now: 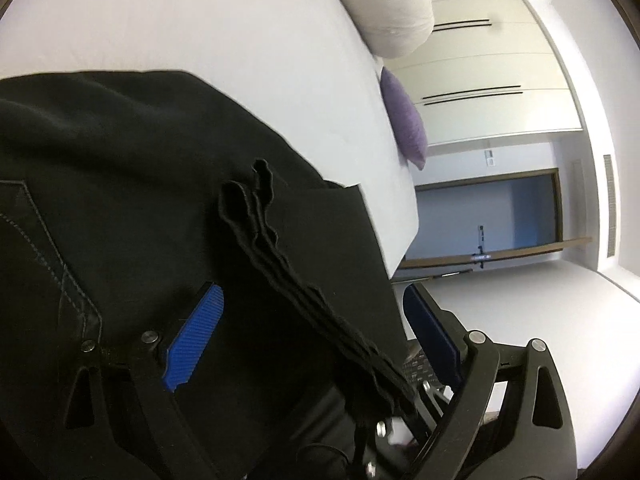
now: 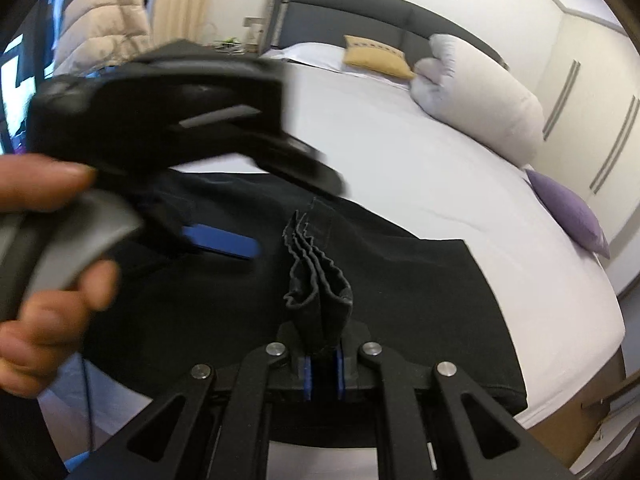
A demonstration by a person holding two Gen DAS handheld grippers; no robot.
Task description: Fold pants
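Black pants (image 1: 132,184) lie spread on a white bed (image 1: 240,40), also seen in the right wrist view (image 2: 400,300). My left gripper (image 1: 316,312) is open, its blue pads (image 1: 196,332) wide apart, with a bunched fold of pants fabric (image 1: 280,248) passing between them untouched. In the right wrist view the left gripper (image 2: 224,240) hovers blurred over the pants, held by a hand (image 2: 44,240). My right gripper (image 2: 321,364) is shut on a pleated bunch of the pants (image 2: 320,292), which stands up between its pads.
A white rolled duvet (image 2: 476,96), a purple cushion (image 2: 568,212) and a tan cushion (image 2: 376,58) lie toward the dark headboard (image 2: 360,12). White wardrobe doors (image 1: 488,64) and a doorway (image 1: 488,216) stand beyond the bed's edge.
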